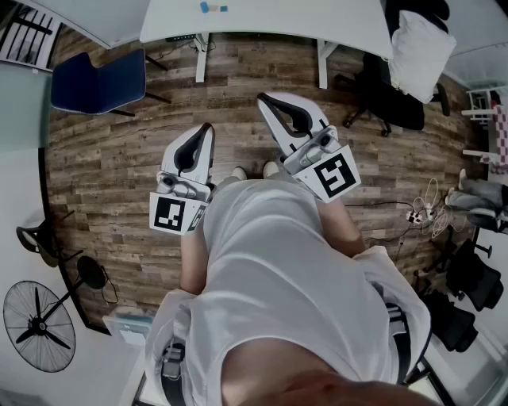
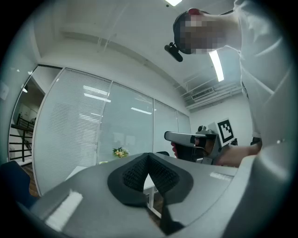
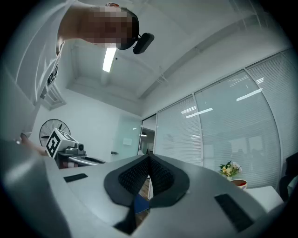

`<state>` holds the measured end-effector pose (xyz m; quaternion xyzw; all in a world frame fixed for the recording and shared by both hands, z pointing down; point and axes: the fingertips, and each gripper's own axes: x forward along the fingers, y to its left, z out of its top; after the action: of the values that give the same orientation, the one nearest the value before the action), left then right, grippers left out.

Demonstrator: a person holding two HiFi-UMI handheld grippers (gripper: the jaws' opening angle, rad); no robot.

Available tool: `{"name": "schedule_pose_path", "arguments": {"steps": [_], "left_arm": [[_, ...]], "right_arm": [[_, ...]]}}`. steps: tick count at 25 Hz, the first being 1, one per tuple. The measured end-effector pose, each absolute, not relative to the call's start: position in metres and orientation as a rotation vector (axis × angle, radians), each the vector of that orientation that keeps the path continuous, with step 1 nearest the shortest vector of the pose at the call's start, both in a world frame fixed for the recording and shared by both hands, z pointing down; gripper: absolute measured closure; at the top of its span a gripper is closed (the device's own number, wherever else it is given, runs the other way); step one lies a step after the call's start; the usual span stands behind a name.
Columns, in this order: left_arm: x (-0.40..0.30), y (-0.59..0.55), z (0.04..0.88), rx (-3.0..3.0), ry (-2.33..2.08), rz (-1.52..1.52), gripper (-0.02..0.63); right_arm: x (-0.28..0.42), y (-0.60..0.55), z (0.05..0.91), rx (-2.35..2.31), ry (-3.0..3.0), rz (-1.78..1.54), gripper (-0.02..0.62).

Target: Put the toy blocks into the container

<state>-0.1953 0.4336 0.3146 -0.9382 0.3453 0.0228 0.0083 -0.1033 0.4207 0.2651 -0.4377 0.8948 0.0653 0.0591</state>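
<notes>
My left gripper (image 1: 207, 128) is held in front of the person's body over the wooden floor, jaws shut and empty. My right gripper (image 1: 263, 99) sits beside it, a little further forward, also shut with nothing in it. In the left gripper view the black pads (image 2: 139, 172) meet at a point and the right gripper (image 2: 195, 139) shows beyond them. The right gripper view shows its own pads (image 3: 160, 174) closed together, with the left gripper (image 3: 65, 148) at the left. Small blue pieces (image 1: 213, 8), perhaps toy blocks, lie on the far white table (image 1: 262, 22). No container is in view.
A blue chair (image 1: 99, 79) stands at the far left and a black office chair (image 1: 389, 99) at the far right. A floor fan (image 1: 38, 325) stands at the near left. Cables (image 1: 425, 210) lie on the floor at the right. Glass walls with blinds surround the room.
</notes>
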Motion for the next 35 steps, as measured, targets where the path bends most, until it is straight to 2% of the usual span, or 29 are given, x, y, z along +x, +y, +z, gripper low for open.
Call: {"name": "schedule_pose_path", "arguments": {"steps": [9,22,28,35], "left_arm": [[-0.173,0.425,0.326,-2.942,1.074,0.024,0.609],[-0.165,0.359,0.376,-2.838,1.319,-0.225,0.609],[-0.163,0.280,0.401,-2.816,1.398,-0.232,0.609],[-0.180,0.127,0.411,-2.795,1.457,-0.171,0.609]], "right_arm": [[-0.078,0.412,0.280,-1.328,2.725,0.183,0.595],[0.009,0.353,0.339,-1.366,2.755,0.000,0.595],[0.026,0.286,0.352,-1.355,2.769,-0.005,0.595],[0.030,0.150,0.333,-1.364,2.850,0.098,0.595]]}}
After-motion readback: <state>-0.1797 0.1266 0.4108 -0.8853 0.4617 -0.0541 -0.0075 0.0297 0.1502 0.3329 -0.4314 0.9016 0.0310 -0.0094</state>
